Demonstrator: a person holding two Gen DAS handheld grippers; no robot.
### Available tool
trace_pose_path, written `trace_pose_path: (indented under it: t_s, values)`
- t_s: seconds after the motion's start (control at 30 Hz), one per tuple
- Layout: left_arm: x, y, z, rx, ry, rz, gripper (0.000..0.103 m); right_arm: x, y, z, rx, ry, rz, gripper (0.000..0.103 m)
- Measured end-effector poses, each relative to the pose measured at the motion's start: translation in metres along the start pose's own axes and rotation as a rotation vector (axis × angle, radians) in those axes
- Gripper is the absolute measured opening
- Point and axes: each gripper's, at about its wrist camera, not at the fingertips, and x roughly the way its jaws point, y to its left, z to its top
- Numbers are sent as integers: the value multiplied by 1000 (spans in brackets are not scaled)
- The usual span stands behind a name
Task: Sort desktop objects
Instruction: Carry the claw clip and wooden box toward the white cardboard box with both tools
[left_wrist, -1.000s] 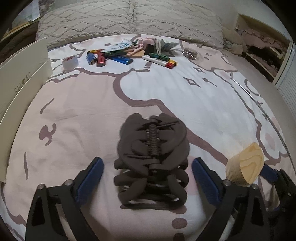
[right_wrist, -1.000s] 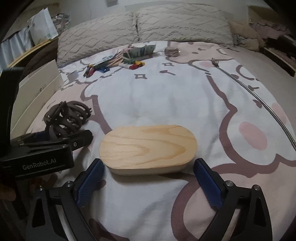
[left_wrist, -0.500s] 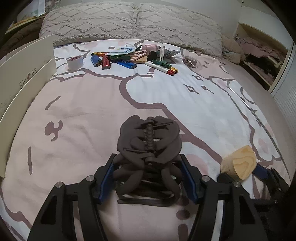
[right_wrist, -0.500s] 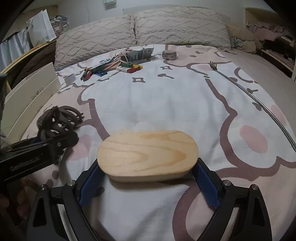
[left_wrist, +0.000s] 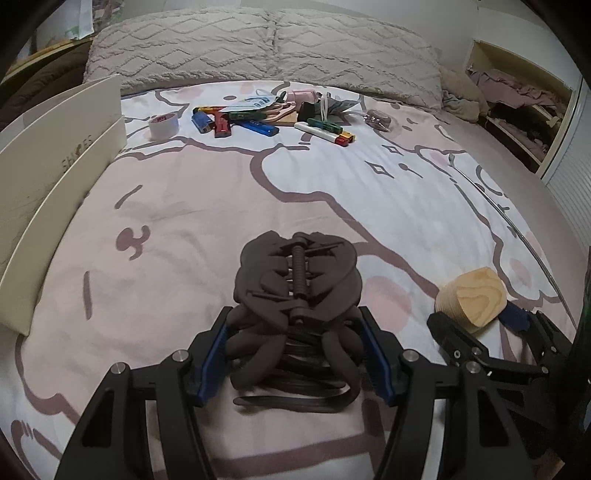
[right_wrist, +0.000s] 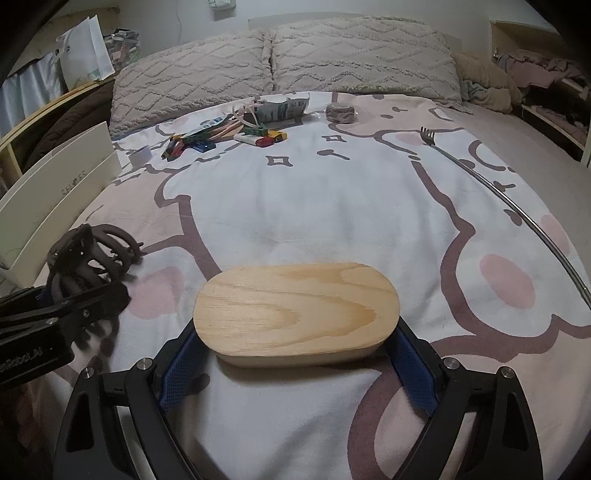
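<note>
A dark brown hair claw clip (left_wrist: 295, 280) sits between the blue pads of my left gripper (left_wrist: 294, 319), which is shut on its sides just above the patterned bedsheet (left_wrist: 184, 221). An oval wooden block (right_wrist: 295, 310) lies lengthwise between the pads of my right gripper (right_wrist: 295, 332), which press on its two rounded ends. In the left wrist view the same wooden block (left_wrist: 476, 299) shows end-on at the right, held off the sheet. In the right wrist view the hair clip (right_wrist: 92, 247) appears at the left edge, in the left gripper's fingers.
A heap of markers, lighters and packets (left_wrist: 266, 118) and a tape roll (left_wrist: 163, 125) lie at the far end near the pillows (left_wrist: 266, 51). A white shoe box (left_wrist: 55, 177) stands along the left side. A metal back scratcher (right_wrist: 480, 177) runs down the right.
My left gripper closed onto the hair clip and moved slightly with it. My right gripper's pads came in against the ends of the wooden block, which now sits a little higher.
</note>
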Motion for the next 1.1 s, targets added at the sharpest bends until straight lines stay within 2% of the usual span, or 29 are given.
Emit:
trace_pose_path:
  t_s: [0.27,0.57,0.87,1.1]
  values:
    - [-16,7,-9,3,-9,25,64,-7,5,-2,-16,4,7,93]
    - [-43,38,-3,-46,-59,52,64,-25,5,10,26,15,49,93]
    - [-75,66,6,-58,-124,72,64,-53,35,23,-31,12,90,93]
    - [-101,93,15,-96,-193,92,64,-65,65,43,-64,1,157,93]
